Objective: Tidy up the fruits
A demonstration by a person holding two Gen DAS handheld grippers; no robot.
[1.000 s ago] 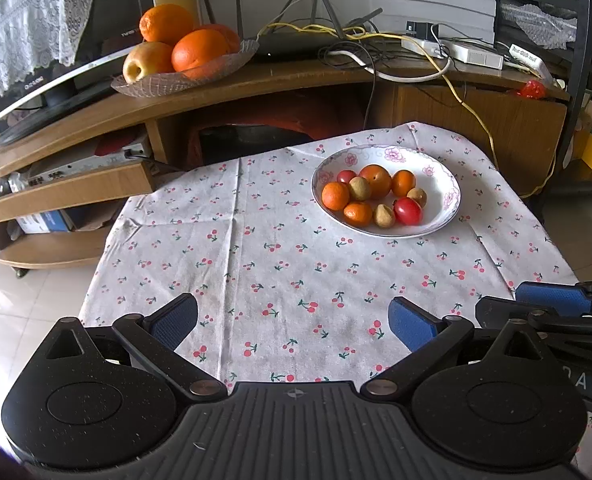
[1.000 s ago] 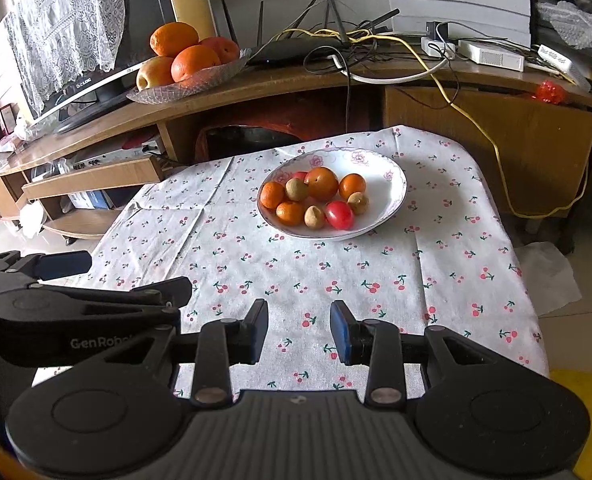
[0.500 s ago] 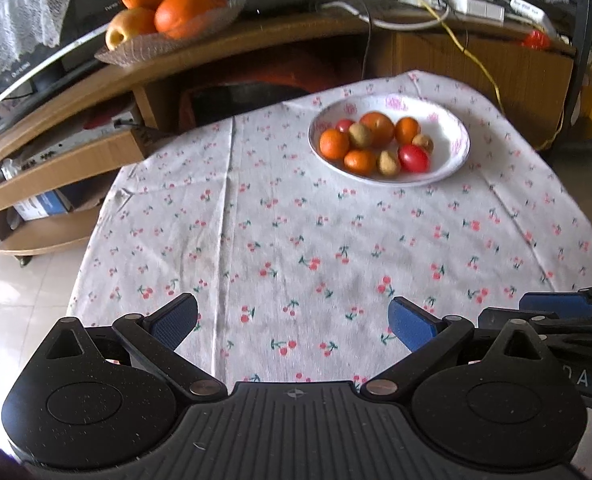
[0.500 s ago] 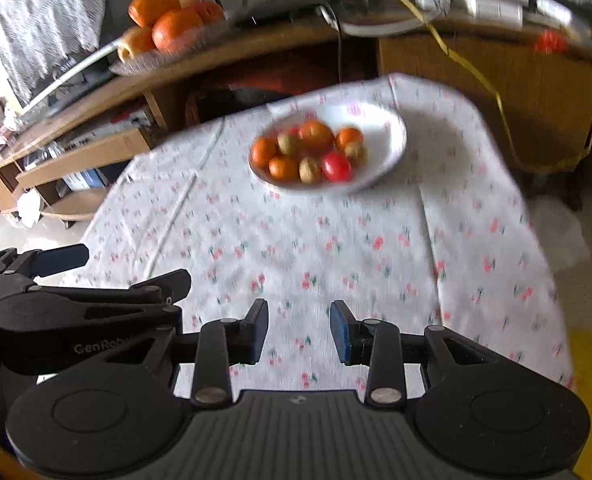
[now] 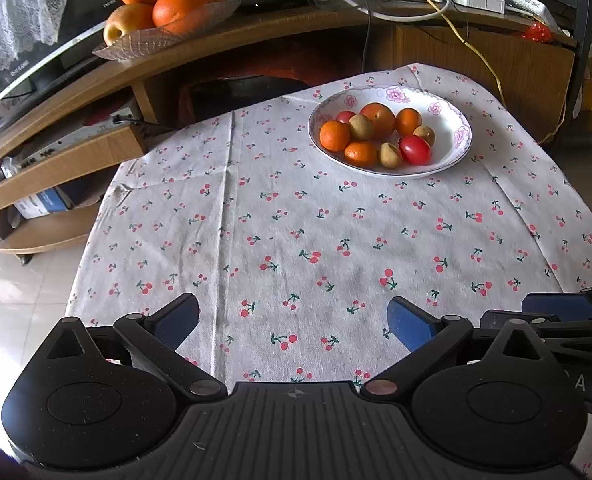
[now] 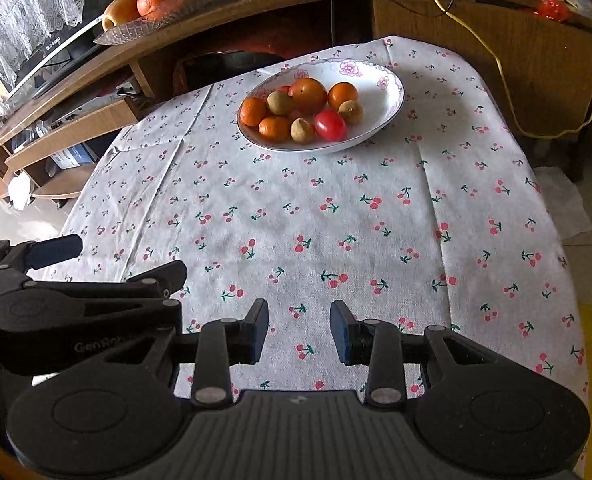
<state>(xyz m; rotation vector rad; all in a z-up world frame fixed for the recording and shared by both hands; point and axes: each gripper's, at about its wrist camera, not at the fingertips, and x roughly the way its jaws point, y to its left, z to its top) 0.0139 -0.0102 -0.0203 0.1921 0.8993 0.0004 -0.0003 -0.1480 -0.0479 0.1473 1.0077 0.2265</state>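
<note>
A white flowered bowl (image 5: 462,136) (image 6: 392,80) sits at the far side of the cherry-print tablecloth (image 5: 296,220). It holds several small oranges (image 5: 334,135), a red tomato (image 5: 415,149) and brown longans (image 5: 389,155). My left gripper (image 5: 291,312) hovers over the near cloth with its jaws wide open and empty. Beside it on the right, my right gripper (image 6: 299,314) has a narrow gap between its blue pads (image 6: 340,332), and nothing is in that gap. Each gripper shows in the other's view: the left gripper (image 6: 123,258) and the right gripper (image 5: 516,312). Both are well short of the bowl.
A glass dish (image 5: 163,36) with large oranges and an apple rests on the curved wooden shelf (image 5: 95,76) behind the table. Cables and a yellow cord (image 5: 476,48) trail over the cabinet. The cloth drops off at the left and right table edges.
Both cameras have tipped further down, so the bowl sits higher in the views and more near cloth shows. The right gripper sank slightly. Neither gripper's jaws changed.
</note>
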